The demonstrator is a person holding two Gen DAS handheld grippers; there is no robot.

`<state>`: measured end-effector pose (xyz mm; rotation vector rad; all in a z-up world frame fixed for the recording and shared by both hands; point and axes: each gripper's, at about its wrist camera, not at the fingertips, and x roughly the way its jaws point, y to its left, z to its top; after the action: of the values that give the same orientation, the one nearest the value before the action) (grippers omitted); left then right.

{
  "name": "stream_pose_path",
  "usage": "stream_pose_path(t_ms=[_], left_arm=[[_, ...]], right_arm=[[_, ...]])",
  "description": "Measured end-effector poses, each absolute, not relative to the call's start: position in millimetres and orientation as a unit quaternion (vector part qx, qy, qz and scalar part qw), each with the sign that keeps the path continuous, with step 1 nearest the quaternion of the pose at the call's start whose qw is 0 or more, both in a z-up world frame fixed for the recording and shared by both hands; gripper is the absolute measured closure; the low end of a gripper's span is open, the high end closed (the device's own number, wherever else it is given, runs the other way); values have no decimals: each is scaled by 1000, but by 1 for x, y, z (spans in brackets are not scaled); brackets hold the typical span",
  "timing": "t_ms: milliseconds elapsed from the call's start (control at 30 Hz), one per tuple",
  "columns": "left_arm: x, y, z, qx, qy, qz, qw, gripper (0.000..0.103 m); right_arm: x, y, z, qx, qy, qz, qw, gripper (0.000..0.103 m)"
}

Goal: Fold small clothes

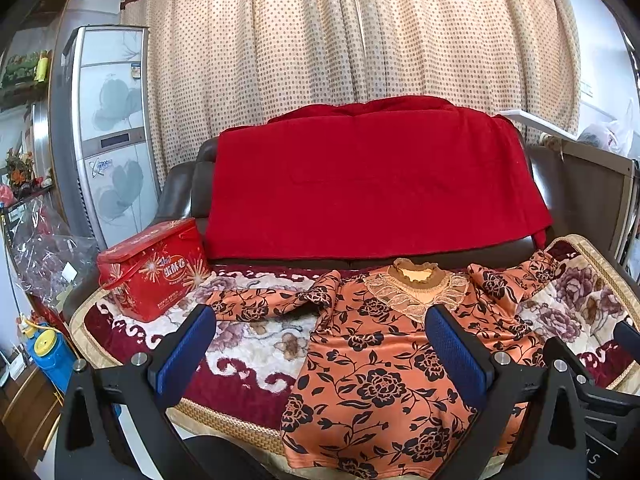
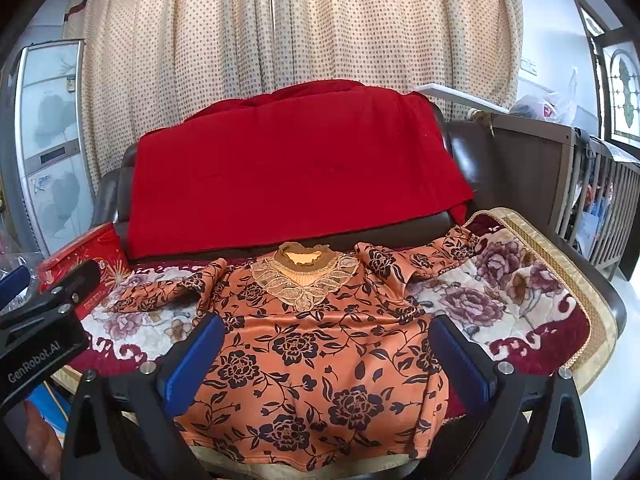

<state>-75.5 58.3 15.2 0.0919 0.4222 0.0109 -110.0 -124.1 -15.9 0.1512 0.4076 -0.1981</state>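
Shirt (image 2: 304, 344) spread on blanket (image 2: 532, 292), tin (image 1: 154, 268) left of it, draped sofa back (image 1: 372, 184) behind

We see a dotted cream curtain (image 1: 360, 32) behind a dark sofa (image 1: 180, 188) draped in red cloth (image 1: 372, 184); a floral cabinet unit (image 1: 112, 132) stands left.
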Motion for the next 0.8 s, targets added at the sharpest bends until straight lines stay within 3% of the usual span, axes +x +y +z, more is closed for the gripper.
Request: stream_pose_path(t_ms=[367,800], left_arm=[[-59,61,8,45,220,12,974,0],[16,40,-28,54,279,3,959,0]], right_arm=[[-94,-127,-17,70,206,-102,971,0],[-34,-157,-43,76,245,-112,960,0]])
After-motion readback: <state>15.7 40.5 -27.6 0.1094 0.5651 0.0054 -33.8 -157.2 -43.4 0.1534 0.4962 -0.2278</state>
